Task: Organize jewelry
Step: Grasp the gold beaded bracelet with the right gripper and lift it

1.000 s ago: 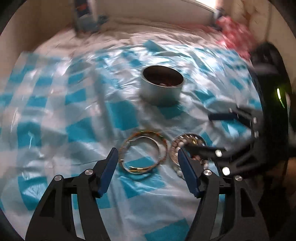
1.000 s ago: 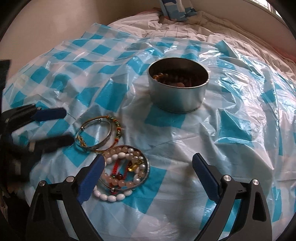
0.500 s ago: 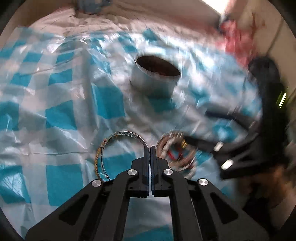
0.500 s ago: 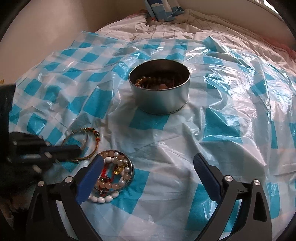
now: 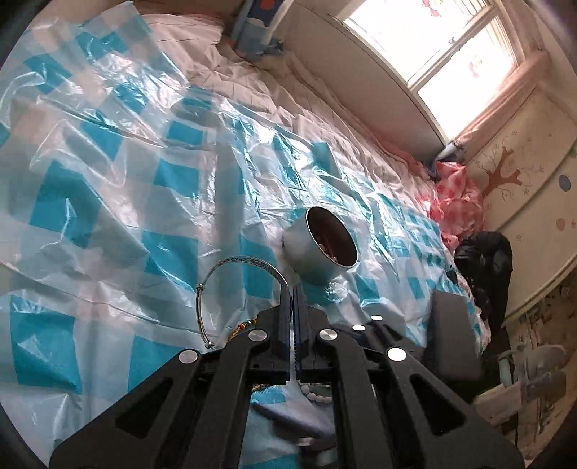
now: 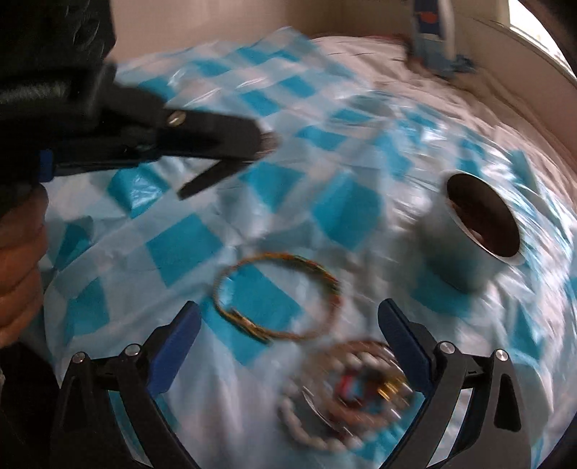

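Observation:
My left gripper [image 5: 292, 292] is shut on a silver bangle [image 5: 230, 267] and holds it lifted above the blue-checked plastic sheet [image 5: 108, 223]. The round metal tin [image 5: 317, 249] with beads inside lies just beyond its tips. In the right wrist view my right gripper [image 6: 288, 324] is open and empty above a gold and multicoloured bangle [image 6: 277, 299] on the sheet. A shallow metal lid [image 6: 346, 393] heaped with bead bracelets sits near its right finger. The tin [image 6: 472, 234] is at the right. The left gripper [image 6: 263, 144] shows at upper left; the view is blurred.
The sheet covers a bed with a white quilt [image 5: 230, 72]. A blue and white item [image 5: 256, 32] stands at the headboard end. A pink checked cloth [image 5: 454, 202] and a black bag [image 5: 487, 259] lie at the right edge, under a window [image 5: 450, 47].
My left gripper closed on the silver bangle and lifted it off the sheet toward the tin. My right gripper swung left over the coloured bangle.

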Demonstrator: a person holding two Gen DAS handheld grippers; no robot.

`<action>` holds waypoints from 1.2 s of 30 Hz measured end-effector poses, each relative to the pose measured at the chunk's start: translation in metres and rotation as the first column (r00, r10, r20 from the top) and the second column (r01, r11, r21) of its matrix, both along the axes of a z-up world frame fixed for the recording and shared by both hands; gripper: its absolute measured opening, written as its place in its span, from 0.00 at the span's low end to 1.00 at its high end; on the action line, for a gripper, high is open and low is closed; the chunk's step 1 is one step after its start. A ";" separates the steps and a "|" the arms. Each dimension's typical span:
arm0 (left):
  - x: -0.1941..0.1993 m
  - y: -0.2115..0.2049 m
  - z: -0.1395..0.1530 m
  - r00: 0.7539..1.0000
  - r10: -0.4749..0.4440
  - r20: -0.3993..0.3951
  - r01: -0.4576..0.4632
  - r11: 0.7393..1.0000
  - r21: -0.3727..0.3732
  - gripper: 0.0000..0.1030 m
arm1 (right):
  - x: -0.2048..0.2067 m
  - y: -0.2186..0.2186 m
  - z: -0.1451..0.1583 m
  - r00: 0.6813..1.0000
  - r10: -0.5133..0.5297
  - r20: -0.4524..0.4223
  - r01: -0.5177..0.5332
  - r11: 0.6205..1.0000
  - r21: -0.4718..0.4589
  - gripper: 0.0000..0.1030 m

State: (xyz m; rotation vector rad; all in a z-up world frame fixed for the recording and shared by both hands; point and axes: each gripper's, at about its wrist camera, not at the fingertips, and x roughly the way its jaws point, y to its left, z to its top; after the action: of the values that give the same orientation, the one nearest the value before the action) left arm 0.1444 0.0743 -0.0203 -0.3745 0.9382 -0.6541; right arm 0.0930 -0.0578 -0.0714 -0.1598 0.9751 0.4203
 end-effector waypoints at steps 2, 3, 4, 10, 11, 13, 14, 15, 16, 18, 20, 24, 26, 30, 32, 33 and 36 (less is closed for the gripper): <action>0.000 0.002 0.001 1.000 0.007 0.008 -0.007 1.000 0.016 0.01 | 0.012 0.011 -0.013 0.999 0.011 -0.043 -0.012 0.999 -0.036 0.93; 0.001 0.002 0.001 1.000 0.008 0.007 -0.009 1.000 0.022 0.01 | 0.019 0.015 -0.022 0.997 0.006 -0.081 -0.011 0.998 -0.055 0.93; 0.001 0.002 0.001 1.000 0.007 0.007 -0.007 1.000 0.031 0.01 | 0.023 0.014 -0.026 0.996 0.004 -0.092 -0.008 0.999 -0.043 0.92; 0.000 -0.019 0.002 0.999 -0.032 0.027 0.029 0.995 0.096 0.01 | 0.029 -0.034 -0.016 0.988 -0.118 -0.097 0.119 0.993 0.005 0.10; 0.000 -0.021 0.002 0.999 -0.038 0.026 0.035 0.995 0.097 0.01 | 0.029 -0.047 -0.013 0.983 -0.163 -0.085 0.162 0.987 -0.009 0.09; 0.000 -0.032 0.001 0.998 -0.054 0.026 0.051 0.992 0.114 0.01 | 0.025 -0.069 -0.008 0.972 -0.218 -0.082 0.219 0.976 -0.003 0.09; 0.000 -0.037 0.000 0.998 -0.062 0.026 0.059 0.990 0.128 0.01 | 0.020 -0.083 -0.004 0.965 -0.251 -0.073 0.251 0.968 -0.010 0.09; 0.000 -0.041 -0.001 0.997 -0.068 0.023 0.064 0.989 0.134 0.01 | 0.015 -0.092 -0.002 0.961 -0.267 -0.071 0.267 0.964 -0.013 0.09; 0.000 -0.045 -0.001 0.997 -0.073 0.021 0.069 0.988 0.141 0.01 | 0.012 -0.101 0.000 0.957 -0.280 -0.071 0.280 0.960 -0.013 0.09; -0.001 -0.053 -0.003 0.996 -0.085 0.022 0.080 0.983 0.167 0.01 | -0.002 -0.121 0.004 0.949 -0.306 -0.074 0.307 0.952 0.006 0.09; -0.002 -0.058 -0.005 0.995 -0.093 0.022 0.087 0.979 0.182 0.01 | -0.013 -0.131 0.006 0.951 -0.296 -0.087 0.303 0.950 0.071 0.09; -0.003 -0.065 -0.008 0.994 -0.103 0.026 0.095 0.972 0.214 0.01 | -0.008 -0.138 0.007 0.945 -0.312 -0.098 0.323 0.938 0.127 0.12; -0.003 -0.068 -0.008 0.994 -0.105 0.032 0.095 0.968 0.232 0.01 | -0.001 -0.135 0.002 0.939 -0.325 -0.111 0.338 0.932 0.133 0.52; -0.002 -0.071 -0.009 0.994 -0.107 0.033 0.096 0.965 0.244 0.01 | 0.015 -0.115 0.006 0.956 -0.285 -0.067 0.292 0.946 0.140 0.67; -0.001 -0.073 -0.009 0.993 -0.111 0.035 0.098 0.963 0.253 0.01 | 0.023 -0.100 0.004 0.967 -0.251 -0.046 0.255 0.961 0.107 0.67; -0.001 -0.073 -0.009 0.993 -0.112 0.035 0.100 0.962 0.253 0.02 | 0.027 -0.093 0.000 0.971 -0.237 -0.040 0.240 0.967 0.082 0.67; 0.000 -0.075 -0.009 0.993 -0.116 0.038 0.101 0.958 0.267 0.02 | 0.041 -0.080 -0.012 0.978 -0.207 -0.035 0.208 0.978 0.013 0.60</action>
State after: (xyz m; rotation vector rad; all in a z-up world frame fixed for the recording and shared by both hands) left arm 0.1445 -0.0009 -0.0297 -0.0670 0.9861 -0.6256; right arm 0.1337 -0.1379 -0.0830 -0.0354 1.0102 0.2398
